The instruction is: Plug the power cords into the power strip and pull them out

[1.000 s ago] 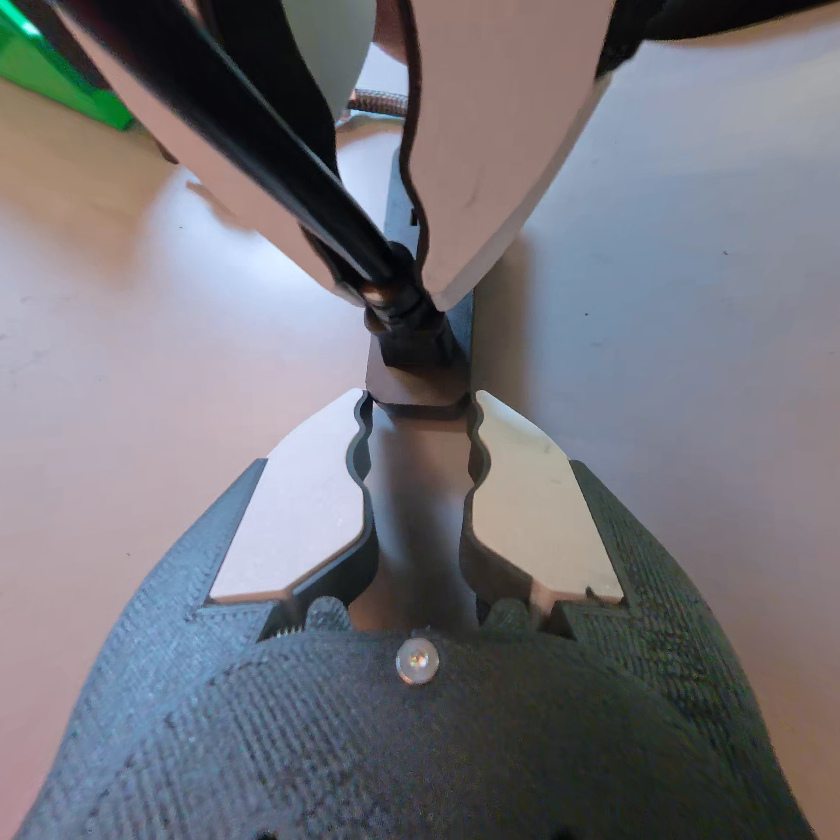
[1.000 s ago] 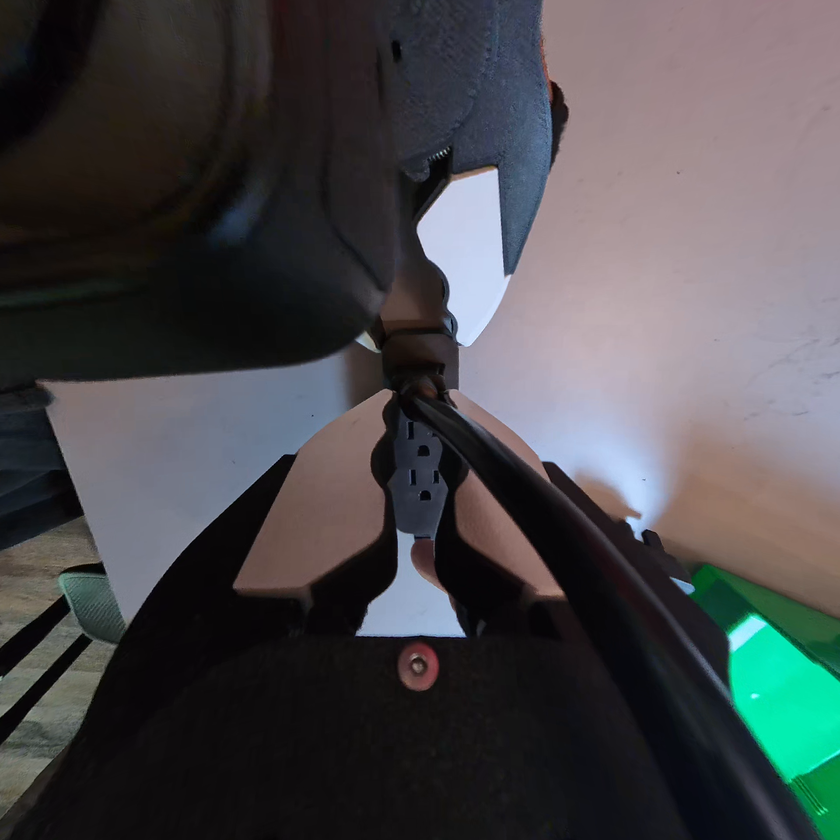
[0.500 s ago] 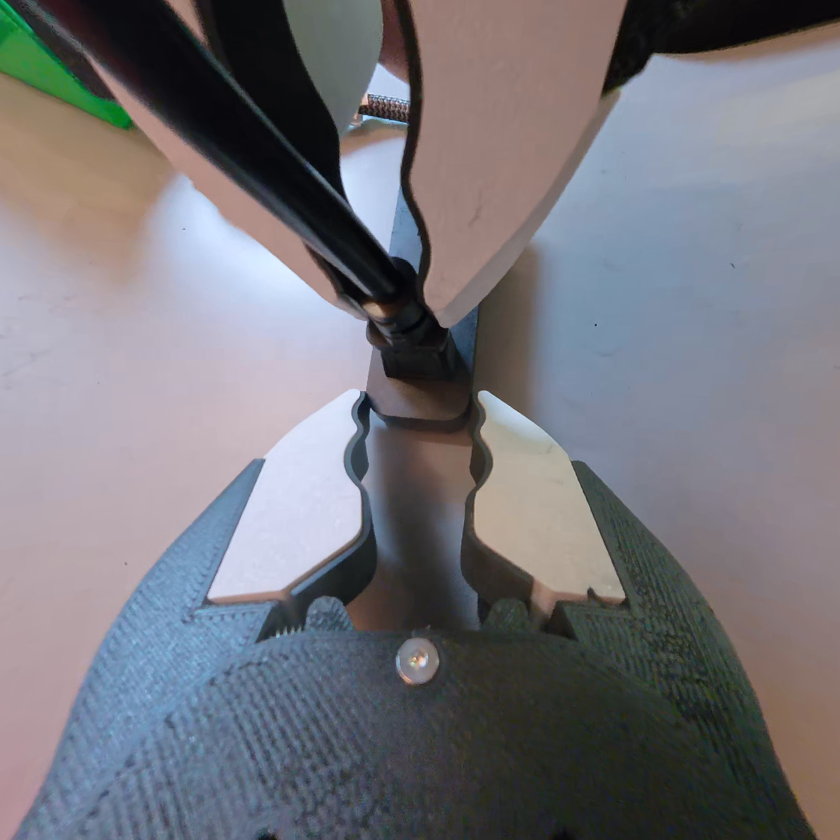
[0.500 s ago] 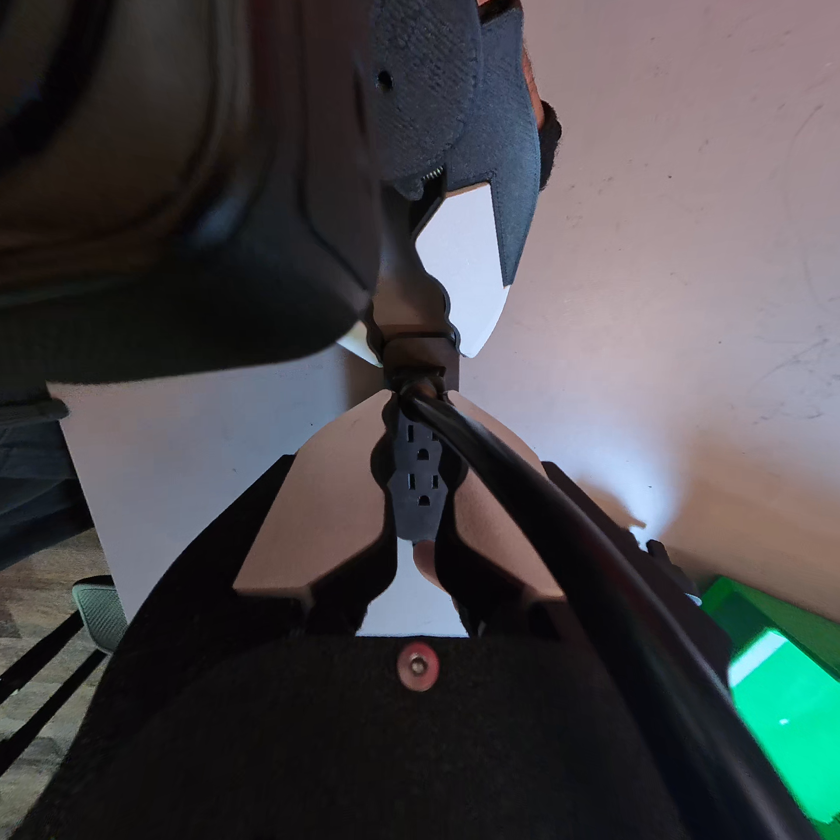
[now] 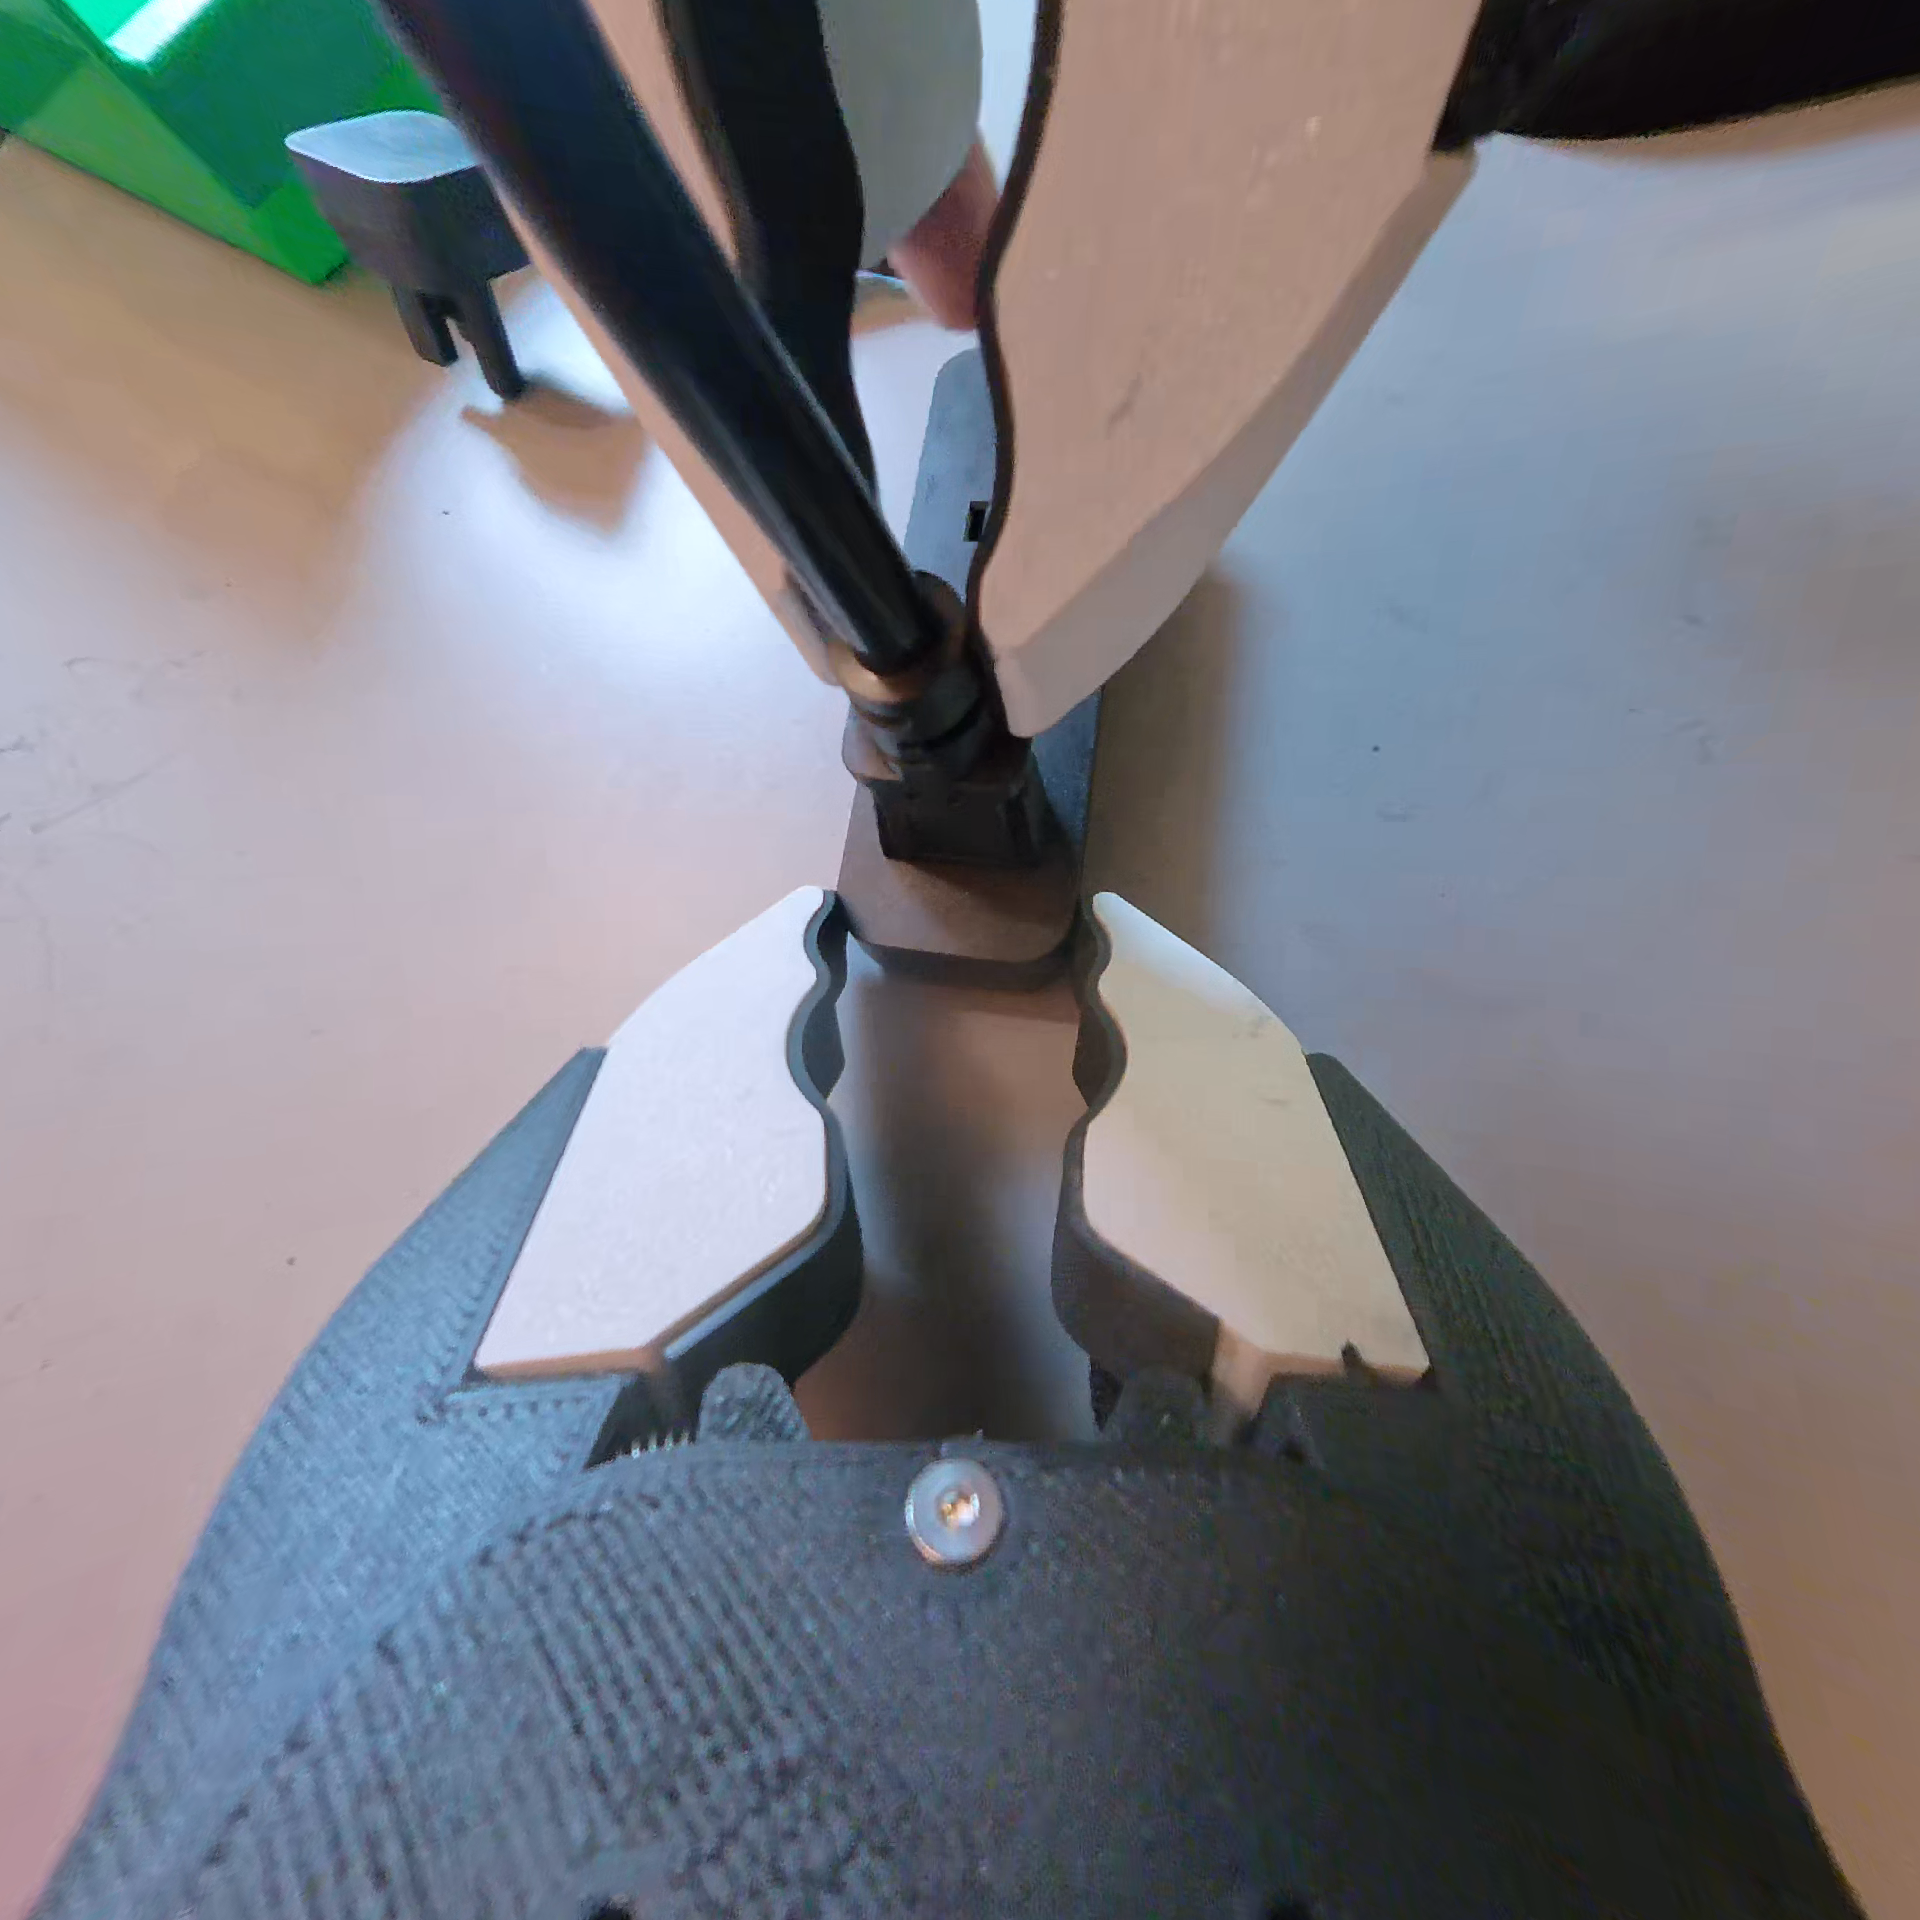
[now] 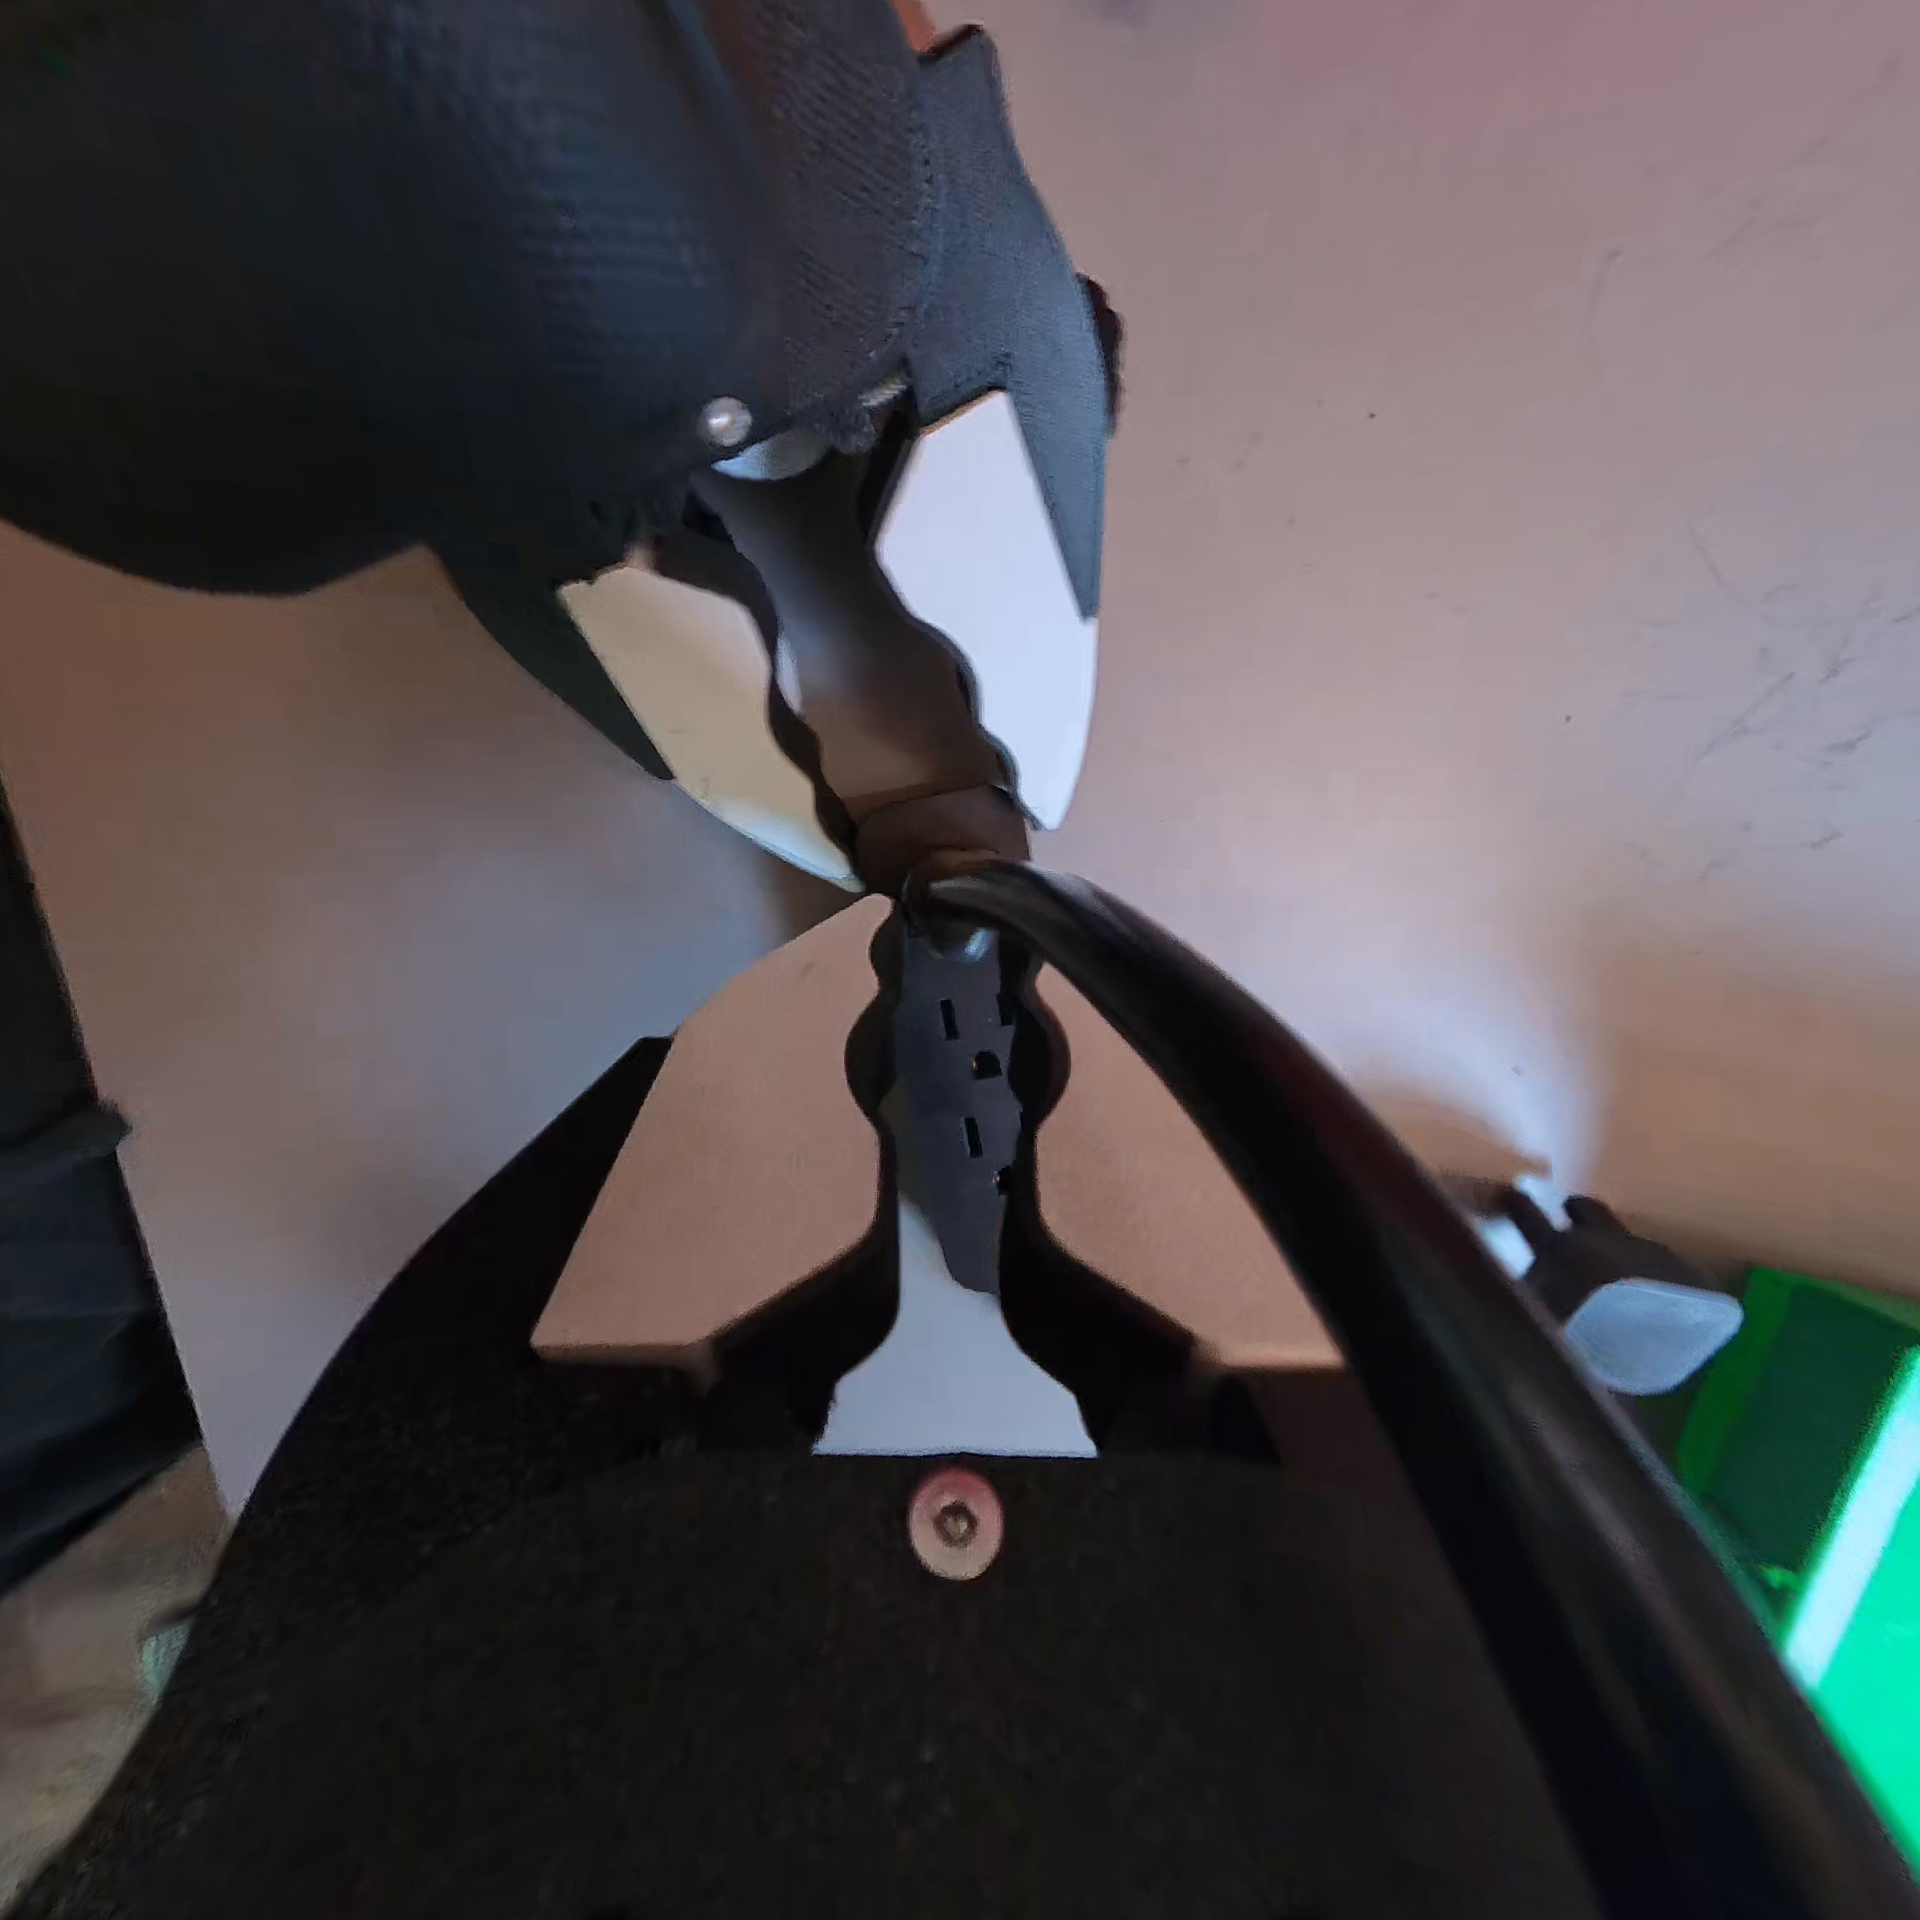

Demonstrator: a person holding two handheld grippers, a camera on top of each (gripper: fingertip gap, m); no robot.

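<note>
A black power strip (image 5: 940,488) lies on the pale table. My left gripper (image 5: 956,920) is shut on its near end, one fingertip on each side. A black plug (image 5: 956,810) stands seated in the socket nearest that end. My right gripper (image 5: 925,686) comes down from above and is shut on the plug's neck. The thick black cord (image 5: 675,312) runs up along its left finger. In the right wrist view the strip (image 6: 966,1101) shows several sockets between my right gripper's (image 6: 961,935) fingers. The cord (image 6: 1351,1195) curves off to the lower right, and the left gripper (image 6: 940,831) faces me.
A green box (image 5: 156,135) stands at the far left, with a small black stand with a grey top (image 5: 416,208) in front of it. Both show at the lower right of the right wrist view, the box (image 6: 1818,1507) and the stand (image 6: 1642,1330). The table edge and floor (image 6: 62,1662) lie to the left there. Tip to tip, the grippers are about 6 cm apart.
My right gripper has tilted and drawn back a little with the plug in its grip, uncovering the black stand and more of the left gripper. The plug still sits in the strip. My left gripper holds still.
</note>
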